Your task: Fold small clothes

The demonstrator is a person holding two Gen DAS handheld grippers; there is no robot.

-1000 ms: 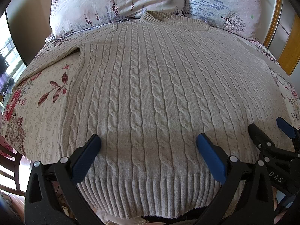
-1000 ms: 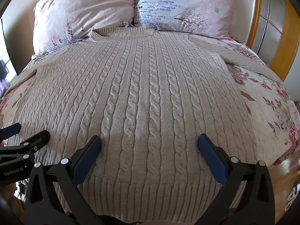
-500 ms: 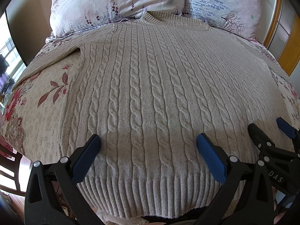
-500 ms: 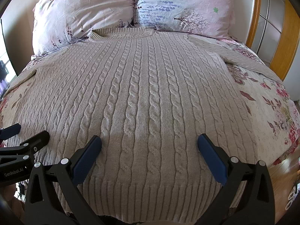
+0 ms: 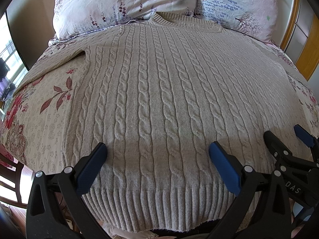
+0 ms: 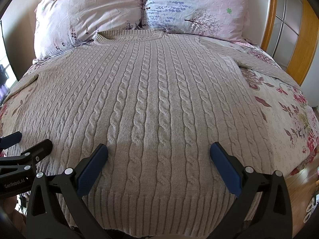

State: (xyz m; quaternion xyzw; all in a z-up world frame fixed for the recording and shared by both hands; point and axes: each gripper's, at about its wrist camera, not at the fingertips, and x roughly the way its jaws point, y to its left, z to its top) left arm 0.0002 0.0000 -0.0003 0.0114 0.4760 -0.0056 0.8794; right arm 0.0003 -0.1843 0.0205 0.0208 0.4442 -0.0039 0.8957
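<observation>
A beige cable-knit sweater (image 5: 159,91) lies flat, front up, on the bed, collar toward the pillows and ribbed hem at the near edge; it also shows in the right wrist view (image 6: 155,99). Its sleeves spread out to both sides. My left gripper (image 5: 157,149) is open and empty, hovering above the hem's left half. My right gripper (image 6: 159,149) is open and empty above the hem's right half. The right gripper shows at the right edge of the left wrist view (image 5: 287,137), and the left gripper at the left edge of the right wrist view (image 6: 28,141).
The bed has a floral sheet (image 5: 39,107). Two floral pillows (image 6: 89,14) (image 6: 195,8) stand at the head. A wooden headboard frame (image 6: 289,39) runs along the right. A wooden chair (image 5: 8,181) stands at the left, and wood floor (image 6: 303,187) shows at the right.
</observation>
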